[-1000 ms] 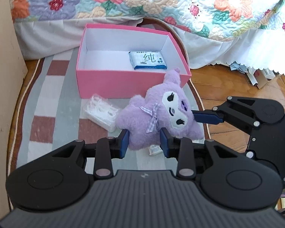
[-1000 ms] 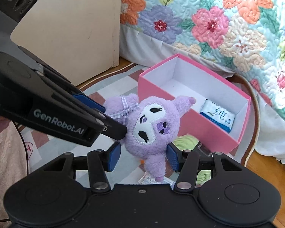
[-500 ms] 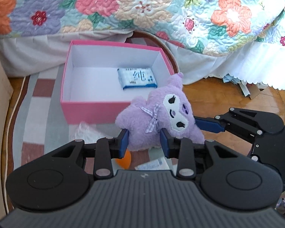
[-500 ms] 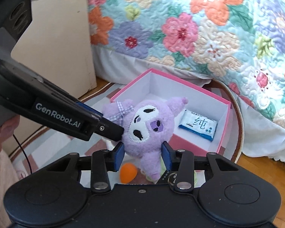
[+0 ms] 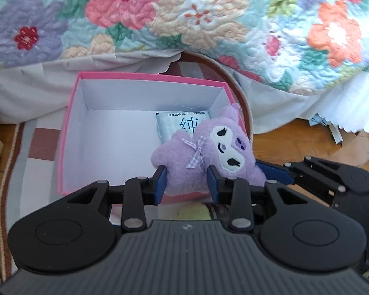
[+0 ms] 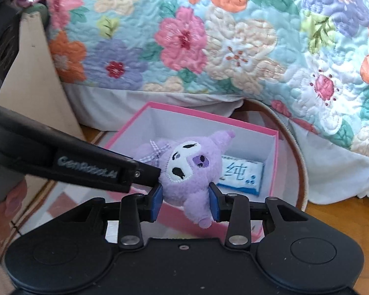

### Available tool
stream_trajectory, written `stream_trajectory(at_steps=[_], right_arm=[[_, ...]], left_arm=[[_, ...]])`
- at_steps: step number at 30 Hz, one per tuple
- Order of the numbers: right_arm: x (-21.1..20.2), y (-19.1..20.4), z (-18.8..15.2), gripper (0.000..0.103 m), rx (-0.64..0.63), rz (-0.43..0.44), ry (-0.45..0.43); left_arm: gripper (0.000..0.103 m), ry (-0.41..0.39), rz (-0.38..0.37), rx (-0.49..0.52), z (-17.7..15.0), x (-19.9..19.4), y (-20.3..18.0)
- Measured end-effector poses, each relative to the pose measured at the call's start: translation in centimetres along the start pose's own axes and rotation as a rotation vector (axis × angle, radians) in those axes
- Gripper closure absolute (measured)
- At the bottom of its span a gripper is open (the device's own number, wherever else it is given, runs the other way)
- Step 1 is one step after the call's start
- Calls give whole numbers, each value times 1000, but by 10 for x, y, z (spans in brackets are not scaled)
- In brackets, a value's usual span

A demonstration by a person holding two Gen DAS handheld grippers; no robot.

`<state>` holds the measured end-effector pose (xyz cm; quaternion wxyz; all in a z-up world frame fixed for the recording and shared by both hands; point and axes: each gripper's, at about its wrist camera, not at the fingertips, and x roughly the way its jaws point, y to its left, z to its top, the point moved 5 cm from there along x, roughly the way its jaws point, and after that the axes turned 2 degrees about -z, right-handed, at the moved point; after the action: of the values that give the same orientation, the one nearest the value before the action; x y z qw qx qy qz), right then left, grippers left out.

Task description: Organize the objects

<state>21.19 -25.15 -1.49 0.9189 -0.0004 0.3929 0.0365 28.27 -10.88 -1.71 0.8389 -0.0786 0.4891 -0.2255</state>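
Observation:
A purple plush toy [image 5: 204,154] with a checked bow is held in the air by both grippers, over the near right part of an open pink box [image 5: 69,132]. My left gripper [image 5: 187,184] is shut on the plush's body. My right gripper [image 6: 187,200] is shut on its head end [image 6: 192,164]. A blue-and-white wipes pack [image 5: 177,125] lies inside the box at the far right and also shows in the right wrist view [image 6: 241,174]. The box [image 6: 274,162] sits on a striped rug.
A floral quilt [image 5: 184,17] hangs over the bed right behind the box. A beige cabinet side [image 6: 34,86] stands to the left. A yellow-green object [image 5: 194,211] lies on the rug under the grippers. Wooden floor [image 5: 295,142] and paper scraps lie to the right.
Both grippers have lifted the plush off the rug and carried it forward, from in front of the box to over its near right part. The clear plastic piece and orange ball have dropped out of view.

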Motion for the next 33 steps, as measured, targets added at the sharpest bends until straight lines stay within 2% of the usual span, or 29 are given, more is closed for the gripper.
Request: stream_trajectory(at_steps=[5, 7, 10, 18, 24, 30, 33], right_arm=[[36, -20, 5, 60, 0, -27, 72], [57, -25, 4, 60, -8, -57, 132], [82, -23, 0, 60, -48, -88, 201], [107, -30, -3, 60, -45, -64, 278], [121, -38, -1, 60, 26, -44, 361], [131, -39, -5, 60, 29, -37, 414], [134, -39, -7, 60, 13, -42, 421]], left_arm=[[70, 76, -10, -28, 15, 46, 7], [70, 102, 7, -25, 15, 65, 8], [70, 128, 19, -84, 13, 89, 21], [70, 146, -30, -194, 5, 113, 42], [70, 198, -52, -241, 3, 130, 51], [71, 261, -29, -234, 0, 146, 51], [71, 267, -31, -238, -3, 151, 49]])
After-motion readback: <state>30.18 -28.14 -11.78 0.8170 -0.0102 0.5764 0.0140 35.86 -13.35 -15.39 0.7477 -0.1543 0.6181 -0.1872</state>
